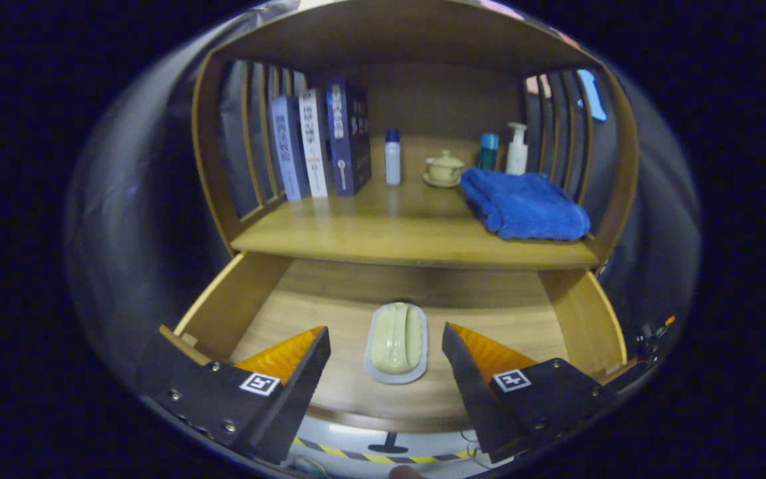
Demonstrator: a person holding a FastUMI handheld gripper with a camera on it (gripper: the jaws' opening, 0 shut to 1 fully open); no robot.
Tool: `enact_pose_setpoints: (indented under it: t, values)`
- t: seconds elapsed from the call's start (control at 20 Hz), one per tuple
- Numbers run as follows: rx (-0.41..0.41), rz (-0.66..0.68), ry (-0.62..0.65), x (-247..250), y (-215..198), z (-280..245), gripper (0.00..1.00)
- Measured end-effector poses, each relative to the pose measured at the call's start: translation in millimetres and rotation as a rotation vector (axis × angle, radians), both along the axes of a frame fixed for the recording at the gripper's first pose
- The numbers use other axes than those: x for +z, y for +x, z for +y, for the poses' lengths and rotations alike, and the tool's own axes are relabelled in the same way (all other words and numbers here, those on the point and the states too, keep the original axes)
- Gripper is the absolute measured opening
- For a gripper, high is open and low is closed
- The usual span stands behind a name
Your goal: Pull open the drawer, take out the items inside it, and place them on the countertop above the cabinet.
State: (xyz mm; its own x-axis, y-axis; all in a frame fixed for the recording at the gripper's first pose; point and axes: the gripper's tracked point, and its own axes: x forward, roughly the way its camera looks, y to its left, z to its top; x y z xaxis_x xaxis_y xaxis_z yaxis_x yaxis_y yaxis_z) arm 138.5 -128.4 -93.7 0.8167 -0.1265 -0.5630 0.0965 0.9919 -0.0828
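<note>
Now the tool point(386, 346) is hovering spread wide over the open drawer point(582, 313), its fingers flanking the soap dish point(396, 342). Lowering straight and squeezing its long sides evenly is looking wisest.

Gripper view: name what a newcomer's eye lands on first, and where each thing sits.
The pale bar of soap in its dish lies alone in the open drawer, between the spread fingers of the gripper, which touch nothing. Above it, a folded blue towel lies on the countertop at one end, with a row of upright books at the other.
</note>
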Motion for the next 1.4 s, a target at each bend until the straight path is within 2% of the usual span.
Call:
enact_pose_setpoints:
  t: [0.15, 0.25, 0.3, 0.4, 0.5, 0.6, 0.75, 1.0, 1.25, 1.4]
  values:
    - [-0.088, 0.118, 0.042, -34.6, 25.6, -19.9, 0.84]
    - [-0.106, 0.202, 0.129, -62.1, 34.5, -14.6, 0.75]
    - [-0.102, 0.262, 0.149, -71.5, 28.0, -17.5, 0.62]
    - [-0.100, 0.241, 0.166, -71.1, 34.9, -18.7, 0.34]
    - [-0.004, 0.204, 0.130, -72.4, 37.4, -16.5, 0.34]
    - [-0.002, 0.181, 0.133, -65.0, 30.5, -12.9, 0.13]
    - [0.034, 0.086, 0.137, -52.1, 26.5, -11.4, 0.13]
    - [0.096, -0.121, 0.174, 0.7, 15.0, 1.5, 0.13]
    - [0.185, -0.302, 0.113, 37.2, -10.4, 9.6, 0.12]
    - [0.178, -0.402, 0.091, 60.6, -23.5, 6.0, 0.12]
